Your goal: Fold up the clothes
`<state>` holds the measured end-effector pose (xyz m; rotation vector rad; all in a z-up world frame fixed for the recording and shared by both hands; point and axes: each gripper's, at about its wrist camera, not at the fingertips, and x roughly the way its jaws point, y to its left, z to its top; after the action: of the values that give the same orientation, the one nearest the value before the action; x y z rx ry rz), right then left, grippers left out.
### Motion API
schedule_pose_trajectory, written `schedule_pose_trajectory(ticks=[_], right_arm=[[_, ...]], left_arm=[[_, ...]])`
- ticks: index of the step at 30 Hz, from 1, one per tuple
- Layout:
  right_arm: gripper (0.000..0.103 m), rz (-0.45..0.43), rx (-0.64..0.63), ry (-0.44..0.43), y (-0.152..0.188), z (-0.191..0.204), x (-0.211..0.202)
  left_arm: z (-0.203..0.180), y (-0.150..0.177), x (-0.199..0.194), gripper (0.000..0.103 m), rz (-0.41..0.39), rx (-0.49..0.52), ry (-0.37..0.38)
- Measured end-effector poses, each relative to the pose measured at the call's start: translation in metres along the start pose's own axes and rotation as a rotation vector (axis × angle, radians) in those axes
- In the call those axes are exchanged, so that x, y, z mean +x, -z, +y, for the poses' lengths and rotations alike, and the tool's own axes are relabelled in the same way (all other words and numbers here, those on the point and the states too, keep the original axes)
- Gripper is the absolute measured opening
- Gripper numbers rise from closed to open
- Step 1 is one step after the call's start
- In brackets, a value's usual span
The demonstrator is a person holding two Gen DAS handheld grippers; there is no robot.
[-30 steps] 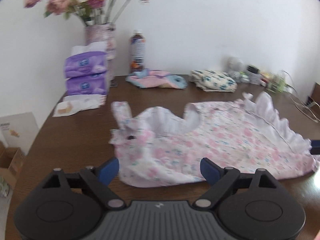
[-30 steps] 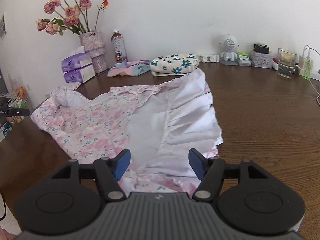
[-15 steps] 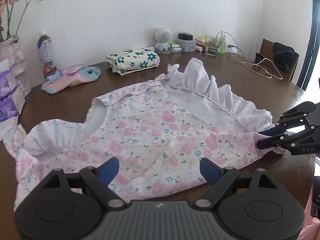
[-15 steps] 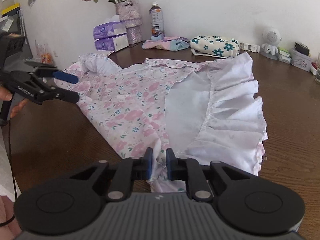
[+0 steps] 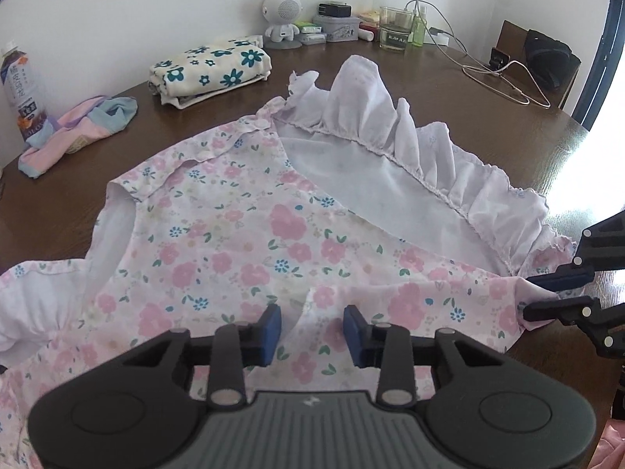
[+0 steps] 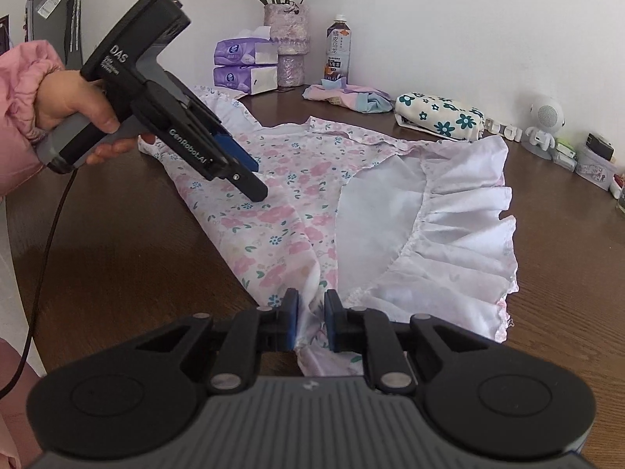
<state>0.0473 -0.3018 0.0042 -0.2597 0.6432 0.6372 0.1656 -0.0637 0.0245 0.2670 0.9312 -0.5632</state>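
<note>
Floral dress [image 5: 250,234] thin, limp, light; grip hems. Right gripper [image 6: 311,318] clenched on hem, frame bottom; left gripper [image 5: 311,334] fingers released, straddling cloth.

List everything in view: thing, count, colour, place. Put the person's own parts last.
dress: 1, pink floral with white ruffle, spread mid-table
table: 1, dark brown wood, under everything
folded cloth: 1, cream with teal flowers, behind the dress
pastel cloth: 1, pink and blue, crumpled by the bottle
bottle: 1, dark drink, white cap, at the wall
vase: 1, lilac, holding pink flowers, beside the bottle
tissue packs: 2, purple, stacked beside the vase
speaker: 1, white, robot-shaped, at the wall
glass: 1, clear, right of the speaker
cables: white, number unclear, far right
left hand-held gripper: black with blue pads, partly open over the dress
right hand-held gripper: black with blue pads, shut on the dress edge
hand: 1, pink sleeve, holding the left tool
</note>
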Motion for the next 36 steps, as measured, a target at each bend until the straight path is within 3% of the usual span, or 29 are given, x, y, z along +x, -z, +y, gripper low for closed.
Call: schedule_pose_trajectory(ticks=[3, 13, 19, 22, 24, 27, 32, 36], right_arm=[[0.015, -0.004, 0.000, -0.007, 0.003, 0.002, 0.001], [0.015, -0.016, 0.029, 0.000, 0.011, 0.001, -0.001], [0.017, -0.020, 0.048, 0.022, 0.015, 0.003, -0.005], [0.031, -0.026, 0.062, 0.034, 0.018, 0.005, -0.012], [0.051, -0.036, 0.077, 0.040, 0.022, 0.006, -0.019], [0.053, -0.051, 0.146, 0.019, 0.028, 0.004, -0.033], [0.054, -0.114, 0.284, -0.011, 0.039, -0.007, -0.056], [0.057, -0.141, 0.317, 0.047, 0.039, -0.013, -0.064]], left_arm=[[-0.002, 0.000, -0.003, 0.005, 0.000, 0.007, 0.012], [-0.037, 0.038, -0.067, 0.000, -0.158, 0.126, 0.002], [-0.049, 0.078, -0.101, 0.000, -0.221, 0.124, -0.014], [-0.051, 0.103, -0.109, 0.000, -0.223, 0.104, -0.006], [-0.053, 0.121, -0.112, 0.000, -0.214, 0.080, 0.001], [-0.052, 0.145, -0.111, 0.000, -0.198, 0.029, 0.013], [-0.046, 0.160, -0.117, 0.008, -0.218, -0.043, 0.020], [-0.046, 0.148, -0.120, 0.028, -0.256, -0.041, -0.002]])
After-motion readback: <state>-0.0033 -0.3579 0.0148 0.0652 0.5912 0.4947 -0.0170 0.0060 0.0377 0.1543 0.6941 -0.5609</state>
